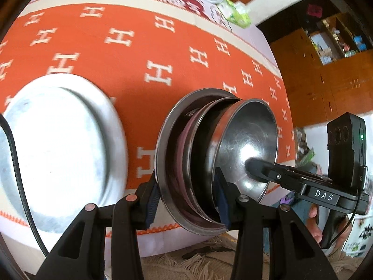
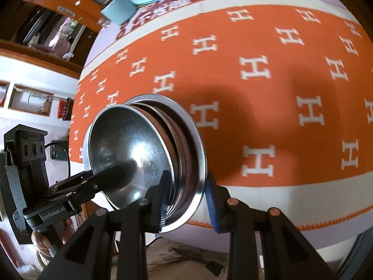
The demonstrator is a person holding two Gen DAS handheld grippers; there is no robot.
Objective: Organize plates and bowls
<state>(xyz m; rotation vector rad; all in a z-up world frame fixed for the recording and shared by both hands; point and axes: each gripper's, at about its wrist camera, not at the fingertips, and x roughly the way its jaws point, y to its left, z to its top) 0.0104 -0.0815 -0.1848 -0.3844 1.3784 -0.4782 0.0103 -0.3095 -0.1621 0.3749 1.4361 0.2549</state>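
Carrying stacked bowls (image 1: 216,158) clamped by left tool (image 1: 187,203) and right tool (image 2: 187,200); next, I judged, lower beside plate (image 1: 58,149).

Both fisheye views are bright with daylight. The orange cloth (image 1: 130,53) bulges like a globe, and black vignette fills the corners. Motion blur softens the H pattern and the clutter toward 12 o'clock. The large plate (image 1: 58,154) at 9 o'clock is blown out white. Glare spots the steel bowl (image 2: 130,154), and soft shadows cross the cloth around 3 o'clock.
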